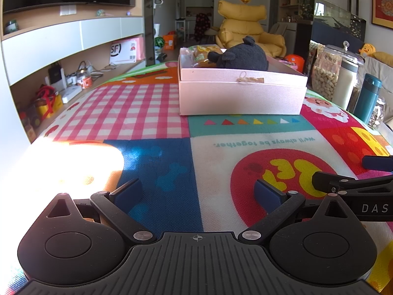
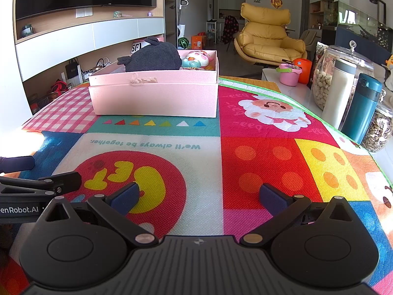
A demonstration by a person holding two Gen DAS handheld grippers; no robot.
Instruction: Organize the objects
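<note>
A pink box stands on the colourful mat ahead; it also shows in the right wrist view. Inside lie a dark grey plush toy, also in the right wrist view, some snack packets and a pastel plastic toy. My left gripper is open and empty, low over the mat, well short of the box. My right gripper is open and empty beside it, to its right. Each gripper shows at the edge of the other's view.
A glass jar of nuts, a white bottle, a teal flask and a jar of seeds stand along the mat's right edge. A pink toy bucket sits behind. Shelves run along the left.
</note>
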